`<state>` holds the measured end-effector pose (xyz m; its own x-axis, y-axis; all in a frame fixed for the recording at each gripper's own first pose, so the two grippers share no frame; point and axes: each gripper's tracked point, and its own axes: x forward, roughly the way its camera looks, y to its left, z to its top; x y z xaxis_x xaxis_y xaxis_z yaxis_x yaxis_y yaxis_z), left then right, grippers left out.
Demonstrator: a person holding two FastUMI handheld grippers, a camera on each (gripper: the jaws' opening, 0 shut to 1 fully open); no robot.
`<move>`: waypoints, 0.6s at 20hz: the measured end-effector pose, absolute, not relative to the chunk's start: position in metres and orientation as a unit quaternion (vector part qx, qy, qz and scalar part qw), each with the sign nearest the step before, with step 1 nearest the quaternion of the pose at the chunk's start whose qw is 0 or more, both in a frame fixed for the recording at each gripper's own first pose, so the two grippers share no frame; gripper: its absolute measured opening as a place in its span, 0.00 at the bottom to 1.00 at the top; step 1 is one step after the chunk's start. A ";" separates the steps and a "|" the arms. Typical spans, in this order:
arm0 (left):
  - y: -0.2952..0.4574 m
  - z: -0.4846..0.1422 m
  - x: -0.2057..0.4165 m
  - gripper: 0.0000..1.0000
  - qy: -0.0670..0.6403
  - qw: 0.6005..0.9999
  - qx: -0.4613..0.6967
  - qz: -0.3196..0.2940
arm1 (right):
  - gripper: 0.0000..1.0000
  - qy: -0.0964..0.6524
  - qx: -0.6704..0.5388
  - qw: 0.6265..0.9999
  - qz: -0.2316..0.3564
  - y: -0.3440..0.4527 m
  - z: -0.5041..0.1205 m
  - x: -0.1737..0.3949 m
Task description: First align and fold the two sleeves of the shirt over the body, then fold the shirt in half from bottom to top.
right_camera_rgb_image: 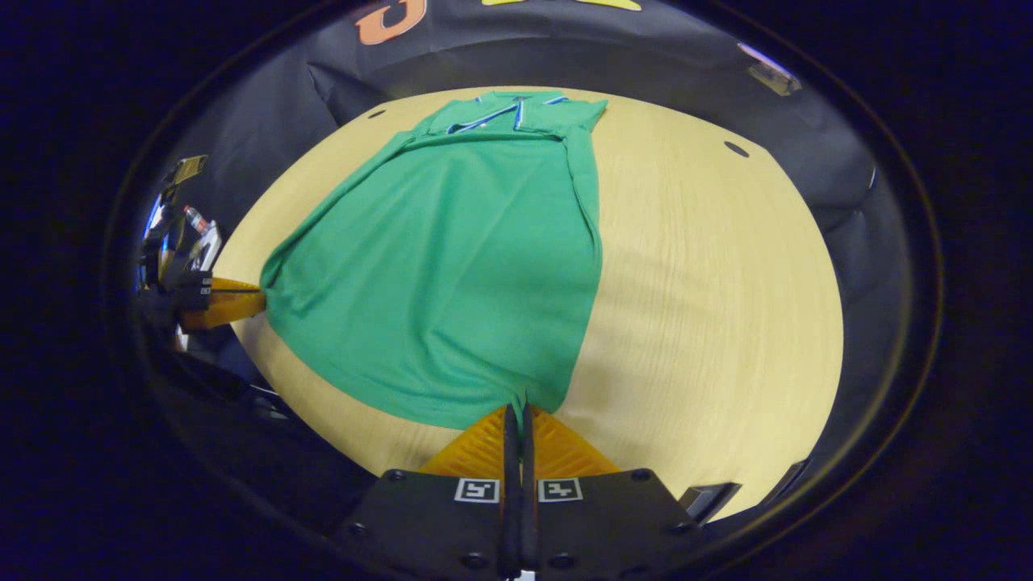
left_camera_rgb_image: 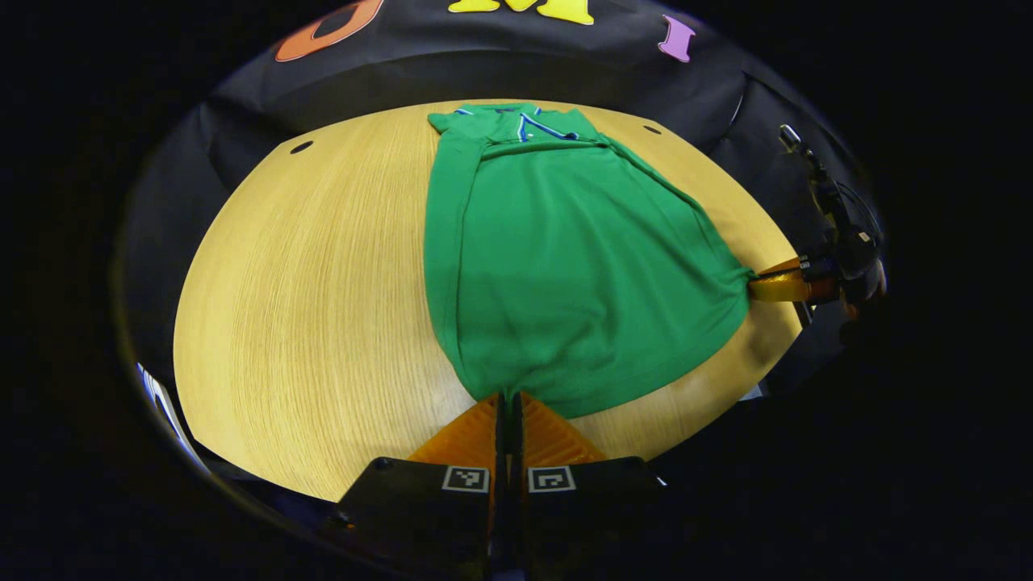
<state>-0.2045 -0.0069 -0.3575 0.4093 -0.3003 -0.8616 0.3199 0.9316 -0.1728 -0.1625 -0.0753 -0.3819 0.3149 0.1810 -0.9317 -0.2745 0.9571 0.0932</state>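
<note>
A green shirt (left_camera_rgb_image: pixel 565 266) with a blue-and-white trimmed collar at its far end lies lengthwise on the round wooden table (left_camera_rgb_image: pixel 307 307). Both sleeves look folded in over the body. My left gripper (left_camera_rgb_image: pixel 508 397) is shut on the shirt's bottom hem at one corner. In the left gripper view, the right gripper (left_camera_rgb_image: pixel 754 282) pinches the opposite hem corner at the right. The right gripper view shows the same shirt (right_camera_rgb_image: pixel 452 266), my right gripper (right_camera_rgb_image: pixel 519 407) shut on its near hem corner, and the left gripper (right_camera_rgb_image: pixel 260 300) gripping the hem at the left. The hem is stretched between the two.
The table (right_camera_rgb_image: pixel 710 307) has small dark holes (left_camera_rgb_image: pixel 301 147) near its far rim. Black cloth walls surround it closely. Bare wood lies on either side of the shirt. A hand (left_camera_rgb_image: pixel 855 266) holds the right gripper at the table's edge.
</note>
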 end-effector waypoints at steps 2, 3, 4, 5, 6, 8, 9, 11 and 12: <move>-0.010 -0.347 -0.198 0.04 0.503 0.842 -0.001 -0.196 | 0.01 0.561 -0.024 0.815 0.140 -0.077 -0.371 -0.156; -0.012 -0.341 -0.192 0.04 0.498 0.843 -0.004 -0.202 | 0.02 0.558 -0.013 0.818 0.139 -0.077 -0.365 -0.152; -0.013 -0.336 -0.184 0.04 0.493 0.845 -0.006 -0.208 | 0.03 0.555 -0.003 0.820 0.137 -0.077 -0.361 -0.147; -0.013 -0.330 -0.176 0.04 0.487 0.847 -0.007 -0.211 | 0.03 0.553 0.007 0.822 0.135 -0.079 -0.356 -0.142; -0.013 -0.326 -0.166 0.04 0.482 0.850 -0.011 -0.212 | 0.03 0.550 0.018 0.824 0.134 -0.078 -0.351 -0.137; -0.013 -0.315 -0.151 0.04 0.474 0.855 -0.023 -0.209 | 0.05 0.540 0.035 0.831 0.132 -0.077 -0.340 -0.122; -0.013 -0.309 -0.142 0.04 0.470 0.858 -0.025 -0.208 | 0.05 0.534 0.040 0.834 0.132 -0.076 -0.334 -0.113; -0.009 -0.297 -0.125 0.04 0.457 0.864 -0.021 -0.209 | 0.02 0.524 0.048 0.840 0.135 -0.075 -0.321 -0.095; -0.010 -0.291 -0.115 0.04 0.449 0.868 -0.017 -0.212 | 0.02 0.518 0.049 0.843 0.136 -0.074 -0.313 -0.086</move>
